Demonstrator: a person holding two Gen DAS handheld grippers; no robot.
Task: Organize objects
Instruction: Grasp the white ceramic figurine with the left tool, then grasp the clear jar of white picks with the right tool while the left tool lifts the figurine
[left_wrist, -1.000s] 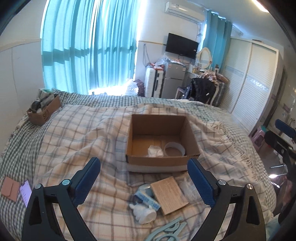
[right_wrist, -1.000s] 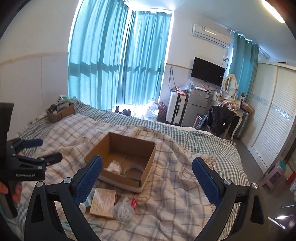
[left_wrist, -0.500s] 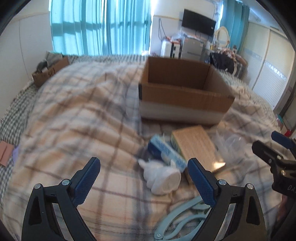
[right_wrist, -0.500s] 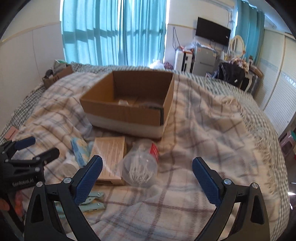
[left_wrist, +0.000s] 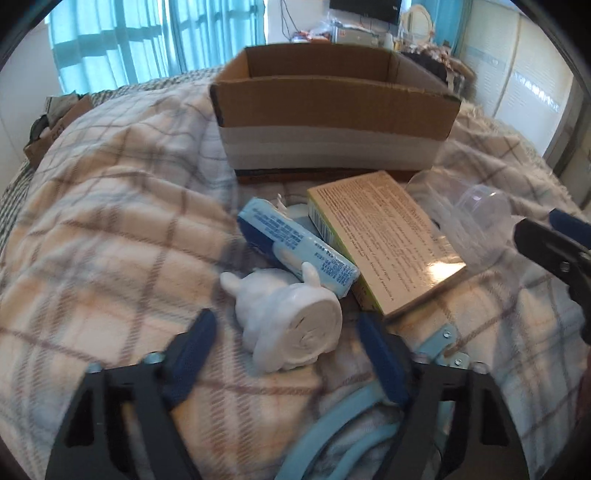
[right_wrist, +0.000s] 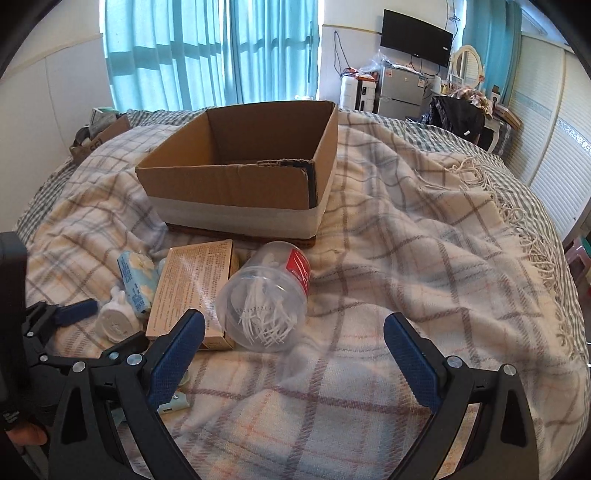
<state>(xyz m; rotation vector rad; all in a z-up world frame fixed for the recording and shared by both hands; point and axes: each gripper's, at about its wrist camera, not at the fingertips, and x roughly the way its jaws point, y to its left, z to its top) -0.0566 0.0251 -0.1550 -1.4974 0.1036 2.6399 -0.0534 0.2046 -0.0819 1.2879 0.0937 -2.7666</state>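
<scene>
An open cardboard box (left_wrist: 332, 122) stands on the plaid blanket; it also shows in the right wrist view (right_wrist: 240, 181). In front of it lie a white bunny figurine (left_wrist: 288, 321), a blue tissue pack (left_wrist: 295, 247), a tan flat box (left_wrist: 384, 240), a clear plastic jar of white picks (right_wrist: 266, 295) and a pale blue hanger (left_wrist: 351, 417). My left gripper (left_wrist: 288, 354) is open, its fingers either side of the figurine, close to it. My right gripper (right_wrist: 295, 350) is open just short of the jar, which lies nearer its left finger.
A small cardboard box of clutter (right_wrist: 99, 136) sits at the bed's far left. The blanket's fringed edge (right_wrist: 517, 206) runs along the right. Beyond the bed are blue curtains, a fridge (right_wrist: 399, 92) and white wardrobes.
Both grippers have dropped low and moved forward toward the items. The left gripper now straddles the figurine and its jaws have narrowed; the right is now close to the jar.
</scene>
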